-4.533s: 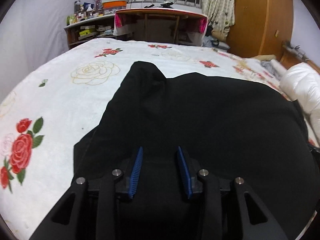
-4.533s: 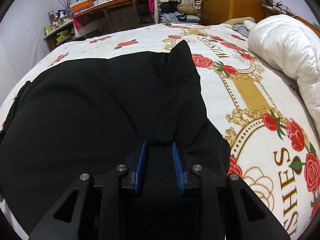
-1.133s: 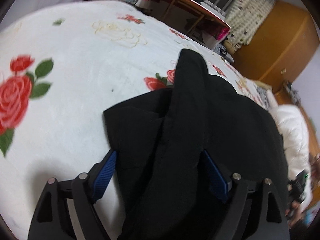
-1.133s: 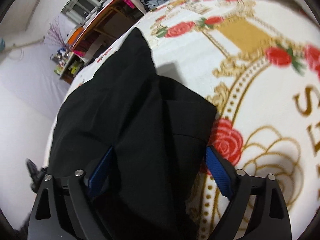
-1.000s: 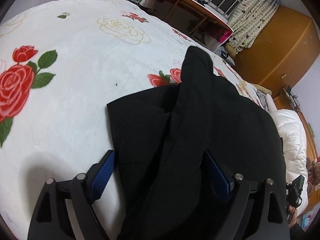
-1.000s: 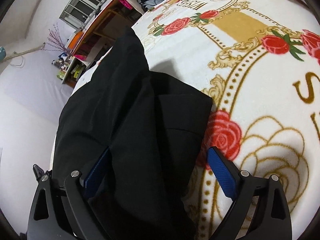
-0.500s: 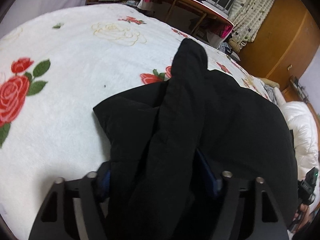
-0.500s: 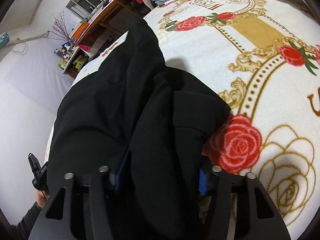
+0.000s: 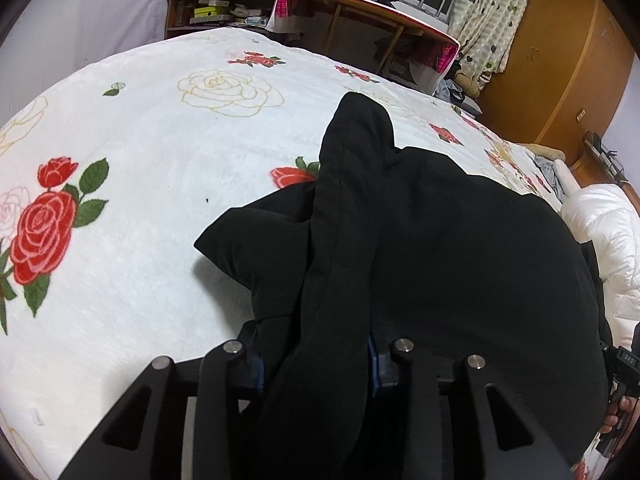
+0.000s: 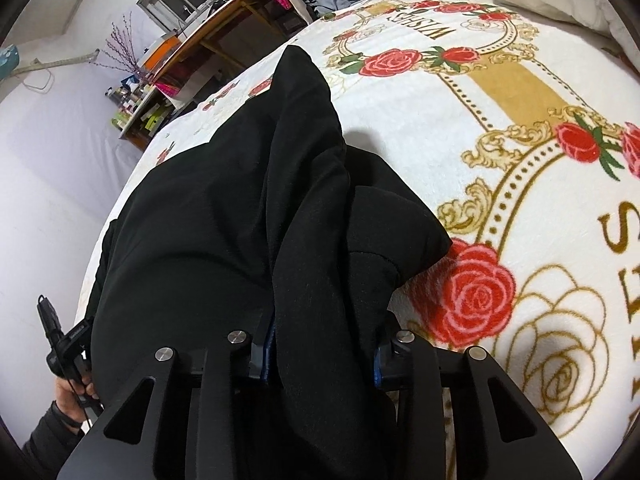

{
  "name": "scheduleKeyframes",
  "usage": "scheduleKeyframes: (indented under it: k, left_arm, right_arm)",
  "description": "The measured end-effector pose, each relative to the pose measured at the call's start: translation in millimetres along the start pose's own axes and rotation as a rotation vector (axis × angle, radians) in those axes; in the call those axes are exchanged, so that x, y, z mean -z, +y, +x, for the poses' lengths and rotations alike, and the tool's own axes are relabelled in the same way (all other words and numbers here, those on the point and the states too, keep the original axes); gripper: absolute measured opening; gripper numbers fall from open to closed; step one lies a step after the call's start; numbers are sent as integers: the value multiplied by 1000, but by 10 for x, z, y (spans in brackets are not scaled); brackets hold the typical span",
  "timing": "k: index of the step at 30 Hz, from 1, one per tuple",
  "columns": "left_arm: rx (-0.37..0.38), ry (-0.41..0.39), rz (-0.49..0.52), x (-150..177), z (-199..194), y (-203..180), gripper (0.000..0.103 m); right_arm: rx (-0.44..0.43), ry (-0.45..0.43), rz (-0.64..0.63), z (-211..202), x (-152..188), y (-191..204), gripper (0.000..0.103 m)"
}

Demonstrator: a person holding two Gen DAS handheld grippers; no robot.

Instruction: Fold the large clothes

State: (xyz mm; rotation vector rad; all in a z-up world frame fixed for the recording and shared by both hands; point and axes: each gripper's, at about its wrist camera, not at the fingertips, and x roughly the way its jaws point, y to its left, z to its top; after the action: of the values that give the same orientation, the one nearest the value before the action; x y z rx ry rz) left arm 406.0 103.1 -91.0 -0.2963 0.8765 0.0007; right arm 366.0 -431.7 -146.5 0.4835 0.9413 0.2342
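A large black garment (image 9: 460,248) lies spread on the bed's rose-patterned blanket (image 9: 140,168). My left gripper (image 9: 316,364) is shut on a thick bunched fold at the garment's left edge; the cloth drapes over the jaws and hides most of the blue pads. In the right wrist view the same black garment (image 10: 224,216) fills the left half. My right gripper (image 10: 320,360) is shut on a bunched fold at the garment's right edge, near a red rose on the blanket (image 10: 476,292). Both folds run away from me toward raised points.
A white duvet (image 9: 604,232) lies at the bed's right side. A desk (image 9: 360,16) and a cluttered shelf (image 9: 216,8) stand beyond the bed's far edge, with a wooden wardrobe (image 9: 560,60) to the right. The other hand's gripper shows at each view's edge (image 10: 60,340).
Both grippers were wide open around the garment's side edges a second ago. They have closed on the bunched cloth, and the folds now rise slightly off the blanket.
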Motion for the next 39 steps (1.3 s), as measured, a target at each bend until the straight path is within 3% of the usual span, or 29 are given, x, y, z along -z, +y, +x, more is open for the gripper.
scheduleKeyframes:
  k: [12, 24, 39]
  left_arm:
    - [4, -33, 23, -120, -288, -73, 29]
    - [36, -86, 70, -244, -915, -187, 28]
    - [77, -104, 55, 333, -1900, -58, 28]
  right_arm:
    - [20, -24, -38, -230, -43, 180, 28]
    - [2, -65, -74, -752, 12, 511, 28]
    - [-22, -99, -93, -1692, 650, 784, 28]
